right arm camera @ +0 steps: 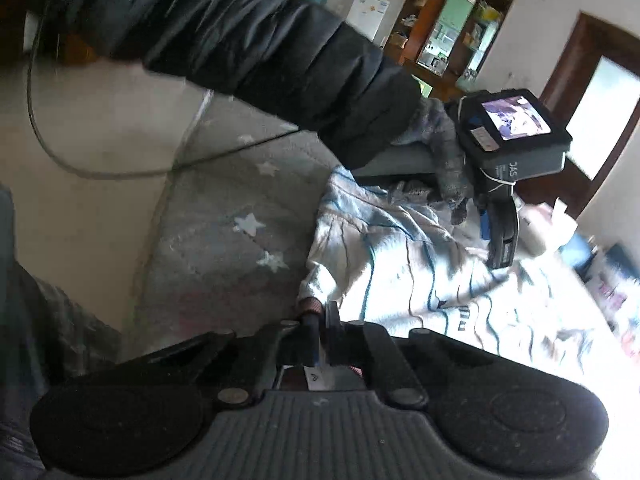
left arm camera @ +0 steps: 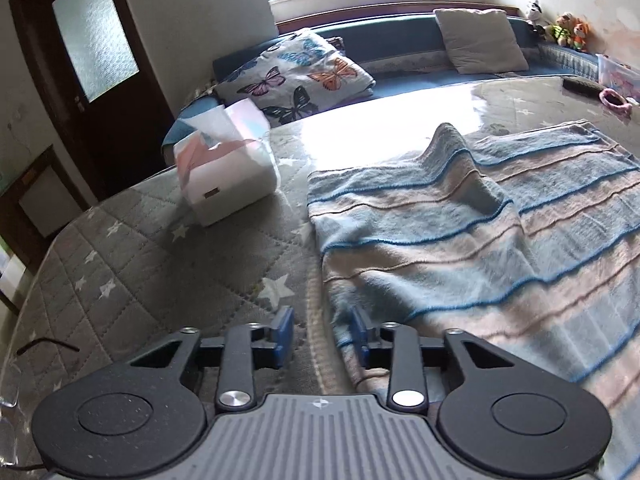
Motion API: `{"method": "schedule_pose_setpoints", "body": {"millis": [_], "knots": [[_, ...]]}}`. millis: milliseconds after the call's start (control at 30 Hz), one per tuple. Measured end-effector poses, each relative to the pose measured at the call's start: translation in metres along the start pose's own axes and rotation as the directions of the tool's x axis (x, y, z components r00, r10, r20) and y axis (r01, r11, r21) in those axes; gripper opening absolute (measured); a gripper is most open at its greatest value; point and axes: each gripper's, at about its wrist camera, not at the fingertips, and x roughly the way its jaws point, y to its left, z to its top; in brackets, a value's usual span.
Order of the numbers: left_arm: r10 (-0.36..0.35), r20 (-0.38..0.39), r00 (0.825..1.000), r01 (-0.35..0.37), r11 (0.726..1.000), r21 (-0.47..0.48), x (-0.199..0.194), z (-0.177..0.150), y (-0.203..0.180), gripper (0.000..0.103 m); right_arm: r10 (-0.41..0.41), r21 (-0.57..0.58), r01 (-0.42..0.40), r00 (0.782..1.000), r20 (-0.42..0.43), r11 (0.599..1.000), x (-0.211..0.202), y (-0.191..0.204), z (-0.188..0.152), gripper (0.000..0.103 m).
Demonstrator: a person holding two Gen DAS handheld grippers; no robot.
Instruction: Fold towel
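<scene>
A towel (left arm camera: 480, 240) with blue and beige stripes lies spread on the grey star-quilted mattress (left arm camera: 160, 264), a raised fold running across its middle. My left gripper (left arm camera: 322, 334) is open and straddles the towel's near left edge: one blue pad is over the mattress, the other over the cloth. In the right wrist view the towel (right arm camera: 400, 272) looks rumpled, and my right gripper (right arm camera: 322, 328) is shut on its near edge, with a hem and a small label showing at the fingers. A gloved hand with a black sleeve (right arm camera: 280, 60) holds the left gripper (right arm camera: 500, 220) at the towel's far side.
A white tissue box (left arm camera: 228, 172) stands on the mattress left of the towel. Behind it lie a butterfly pillow (left arm camera: 300, 76) and a grey cushion (left arm camera: 480, 40). Stuffed toys (left arm camera: 560, 28) sit at the back right. A cable (right arm camera: 80, 168) loops over the mattress's edge.
</scene>
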Motion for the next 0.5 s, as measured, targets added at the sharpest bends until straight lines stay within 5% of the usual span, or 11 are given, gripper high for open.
{"method": "schedule_pose_setpoints", "body": {"millis": [167, 367, 500], "knots": [[-0.01, -0.001, 1.0, 0.01, 1.0, -0.01, 0.003, 0.002, 0.001, 0.021, 0.009, -0.034, -0.009, 1.0, -0.012, 0.999, 0.001, 0.009, -0.007, 0.002], [-0.089, 0.005, 0.996, 0.089, 0.987, -0.133, -0.026, -0.006, 0.03, 0.024, -0.005, -0.02, 0.005, 1.0, -0.01, 1.0, 0.003, 0.012, -0.004, 0.005], [-0.172, 0.022, 0.985, 0.174, 0.971, -0.162, -0.057, -0.028, 0.042, 0.048, -0.02, -0.005, 0.02, 1.0, -0.007, 1.0, 0.004, 0.01, -0.004, 0.006]]}}
